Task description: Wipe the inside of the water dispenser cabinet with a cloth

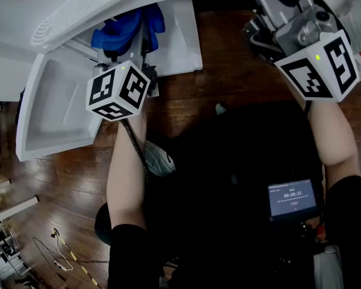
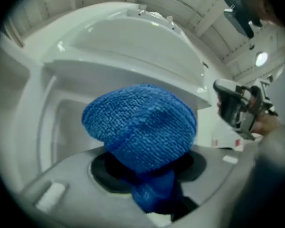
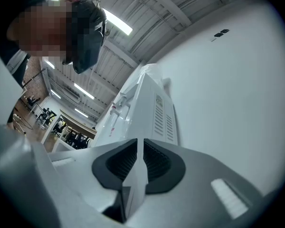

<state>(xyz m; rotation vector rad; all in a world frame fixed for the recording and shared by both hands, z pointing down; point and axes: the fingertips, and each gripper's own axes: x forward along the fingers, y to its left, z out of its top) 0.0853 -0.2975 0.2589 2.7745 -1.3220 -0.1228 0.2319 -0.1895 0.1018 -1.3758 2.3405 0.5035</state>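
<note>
A bunched blue cloth (image 1: 125, 30) (image 2: 142, 122) is pinched in my left gripper (image 1: 129, 46) (image 2: 147, 175), which is shut on it. The cloth sits at the mouth of the white water dispenser's cabinet (image 2: 69, 122), below the dispenser's rounded top (image 1: 78, 8). The cabinet door (image 1: 51, 110) hangs open at the left in the head view. My right gripper (image 1: 262, 32) (image 3: 138, 163) is up at the right, away from the cabinet. Its ribbed pads stand almost together with nothing held, and they point up along the dispenser's side (image 3: 152, 108).
The floor (image 1: 228, 77) is dark wood. A small screen with a timer (image 1: 293, 198) hangs at the person's front. Cables (image 1: 63, 254) lie on the floor at the lower left. A white wall (image 3: 237, 89) stands beside the dispenser.
</note>
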